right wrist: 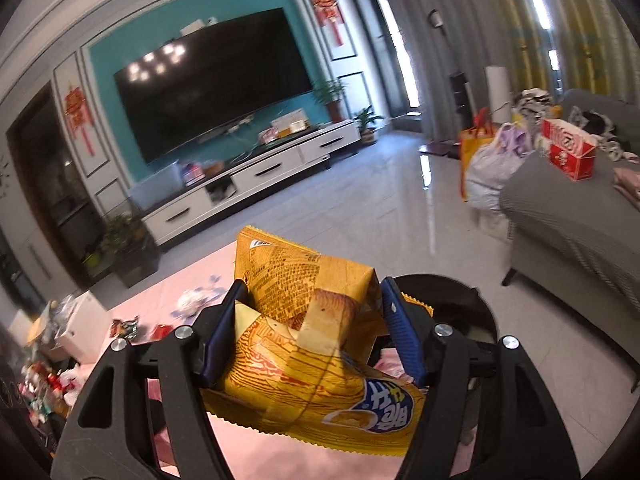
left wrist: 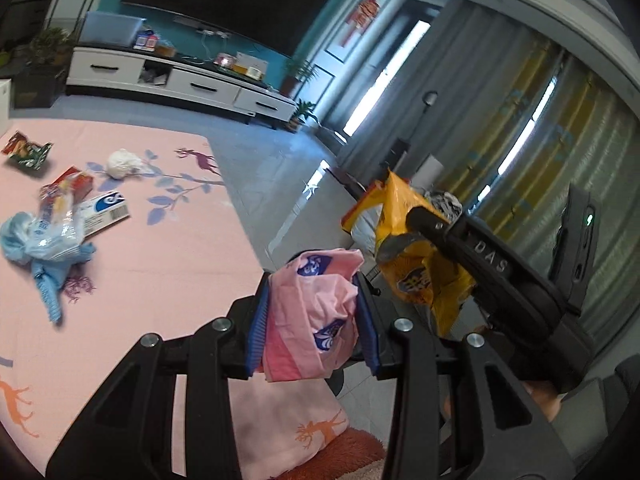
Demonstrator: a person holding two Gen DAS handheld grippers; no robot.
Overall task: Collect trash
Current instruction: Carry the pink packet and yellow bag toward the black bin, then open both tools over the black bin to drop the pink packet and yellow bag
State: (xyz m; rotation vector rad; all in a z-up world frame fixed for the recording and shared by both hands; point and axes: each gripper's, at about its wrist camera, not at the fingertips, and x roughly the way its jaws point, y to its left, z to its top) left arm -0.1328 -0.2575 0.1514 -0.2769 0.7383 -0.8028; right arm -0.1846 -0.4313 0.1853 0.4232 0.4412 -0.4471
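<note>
Two grippers up: one pink wrapper (left wrist: 316,320), one yellow snack bag (right wrist: 312,344); six trash pieces on far-left mat (left wrist: 160,248)

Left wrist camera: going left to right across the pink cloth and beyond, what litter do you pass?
Crumpled light-blue plastic bag → red-and-green snack packet → white-and-blue cardboard box → white crumpled paper ball → pink plastic wrapper in the left jaws → yellow snack bag in the right jaws.

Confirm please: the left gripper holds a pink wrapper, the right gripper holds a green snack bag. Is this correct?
Not quite: the snack bag in the right gripper is yellow, not green, as the right wrist view shows. The rest stands: the left gripper holds a pink wrapper.
</note>
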